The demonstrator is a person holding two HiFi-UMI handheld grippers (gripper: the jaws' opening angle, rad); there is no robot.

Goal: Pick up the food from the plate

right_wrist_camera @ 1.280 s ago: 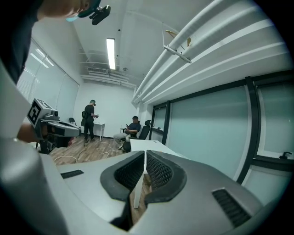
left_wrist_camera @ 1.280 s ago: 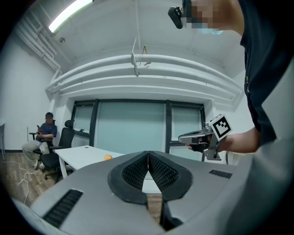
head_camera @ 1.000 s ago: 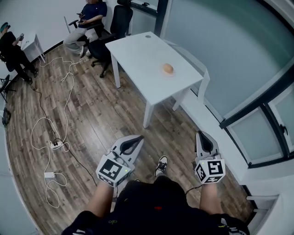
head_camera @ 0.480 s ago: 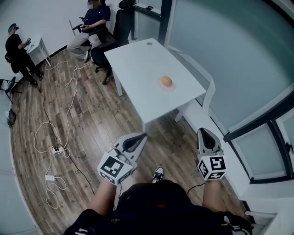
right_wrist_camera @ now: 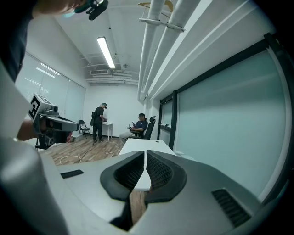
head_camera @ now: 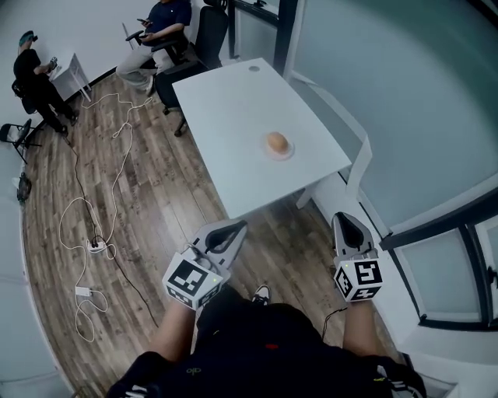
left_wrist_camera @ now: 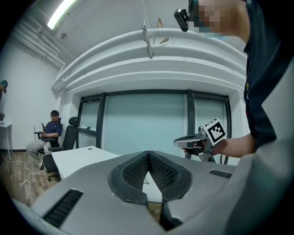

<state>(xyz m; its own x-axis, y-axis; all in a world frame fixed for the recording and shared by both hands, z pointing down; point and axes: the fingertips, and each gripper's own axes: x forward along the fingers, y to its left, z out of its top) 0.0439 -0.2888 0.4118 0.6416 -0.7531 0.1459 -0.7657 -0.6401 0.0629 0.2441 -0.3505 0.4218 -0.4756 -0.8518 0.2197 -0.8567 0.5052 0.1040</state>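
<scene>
A round brown piece of food (head_camera: 276, 141) lies on a small pale plate (head_camera: 281, 153) near the right edge of a white table (head_camera: 233, 116). Both grippers are held short of the table's near edge, over the wood floor. My left gripper (head_camera: 237, 227) is shut and empty, its ribbed pads (left_wrist_camera: 138, 170) meeting at the tip. My right gripper (head_camera: 343, 218) is also shut with nothing in it, its pads (right_wrist_camera: 156, 170) pressed together. The table top (right_wrist_camera: 138, 148) shows ahead in the right gripper view; the food is hidden behind the jaws there.
A glass wall (head_camera: 405, 93) runs along the table's right side. Black office chairs (head_camera: 204, 35) and a seated person (head_camera: 156, 23) are at the table's far end. Another person (head_camera: 35, 74) stands by a small white table. Cables (head_camera: 85, 210) trail over the floor on the left.
The table and the food have come nearer and lower in the head view as the person walks toward them. Both grippers stay shut and level in front of the body.
</scene>
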